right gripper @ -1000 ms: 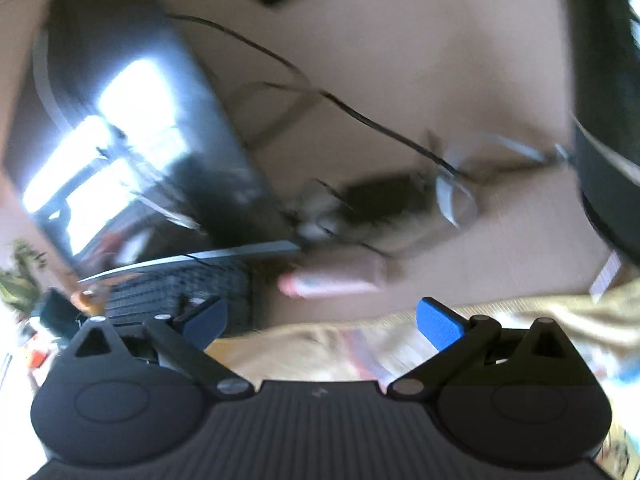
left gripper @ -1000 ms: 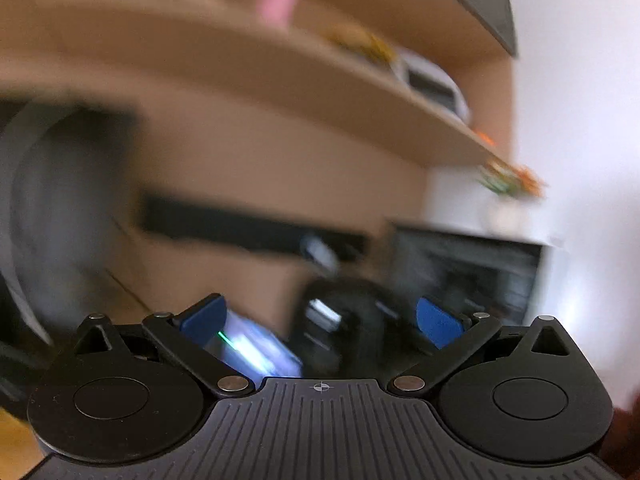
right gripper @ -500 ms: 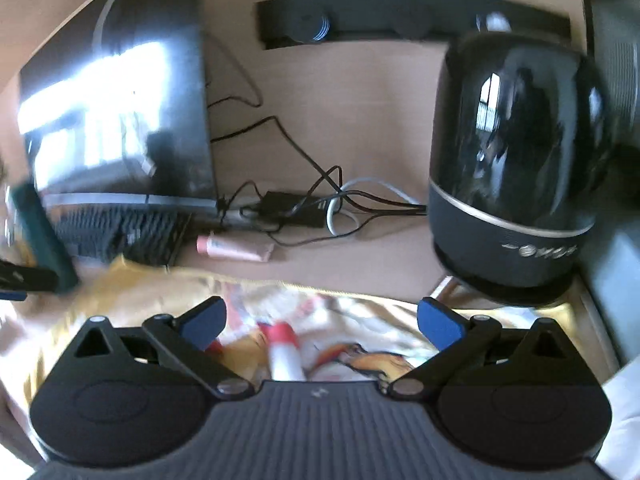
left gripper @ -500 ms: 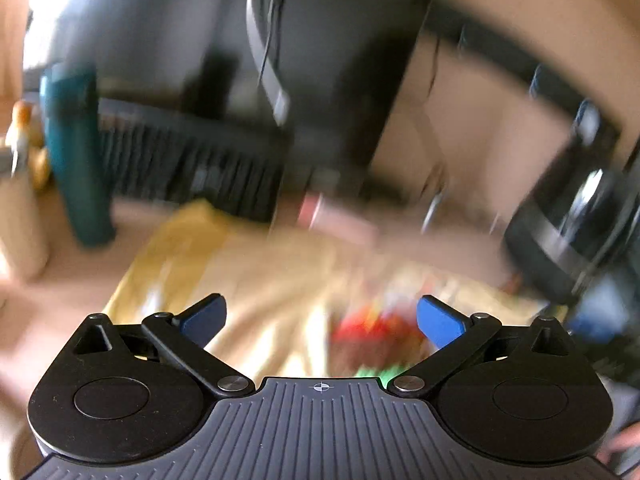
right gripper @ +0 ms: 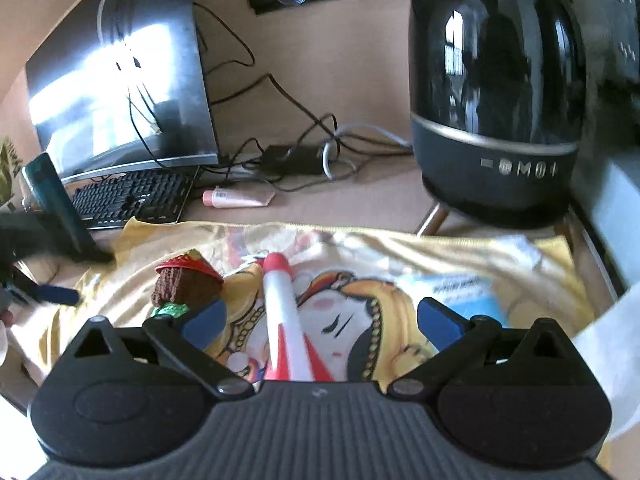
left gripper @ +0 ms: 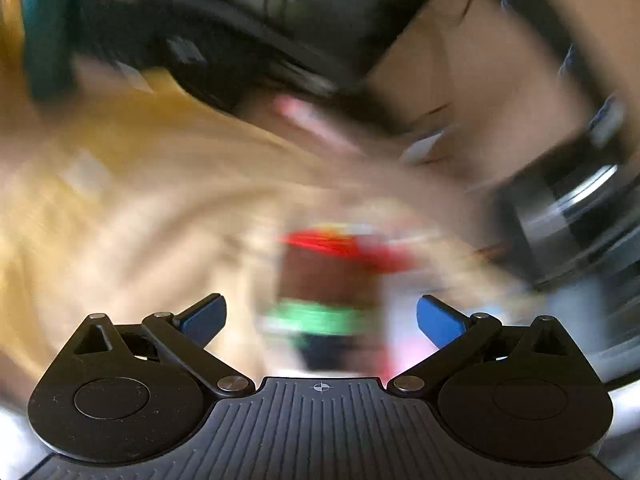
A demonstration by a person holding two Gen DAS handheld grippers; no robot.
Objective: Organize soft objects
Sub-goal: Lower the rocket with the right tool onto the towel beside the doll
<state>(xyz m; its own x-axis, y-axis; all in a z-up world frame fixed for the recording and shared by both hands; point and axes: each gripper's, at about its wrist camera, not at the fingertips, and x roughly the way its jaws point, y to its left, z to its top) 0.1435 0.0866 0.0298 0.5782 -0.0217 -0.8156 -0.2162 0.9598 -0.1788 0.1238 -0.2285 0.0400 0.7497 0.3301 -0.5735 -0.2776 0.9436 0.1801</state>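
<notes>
Smearing across nearly everything, motion blur leaves little legible in the left wrist view. The left gripper (left gripper: 322, 316) stands wide, its blue fingertips (left gripper: 204, 318) well apart with nothing between them. Just beyond them lies a knitted toy (left gripper: 328, 276), brown with a red top and a green base, on a yellow printed cloth (left gripper: 100, 208). A teal bottle (left gripper: 46, 24) stands far left, a pink tube (left gripper: 308, 116) lies beyond the cloth, and a dark round appliance (left gripper: 576, 208) sits at the right. No writing can be read here.

The right wrist view is sharper. The right gripper (right gripper: 322, 316) is also spread wide and holds nothing. A soft rocket (right gripper: 282, 316), white with a red nose and red fins, lies on the cloth (right gripper: 400, 248) between its fingers, nose pointing away, touching neither finger. The knitted toy (right gripper: 186, 284) sits to its left, near the left finger. On the right part of the cloth lies a blue packet (right gripper: 464, 292) with small print too blurred to read. The cloth carries a cartoon face with yellow hair. Beyond it, on the tabletop (right gripper: 360, 184), are a black keyboard (right gripper: 132, 196), a monitor (right gripper: 120, 92), the pink tube (right gripper: 236, 199), tangled cables (right gripper: 296, 148) and the glossy black appliance (right gripper: 496, 92), whose front band shows pale symbols I cannot make out. The teal bottle (right gripper: 56, 204) stands at far left.
</notes>
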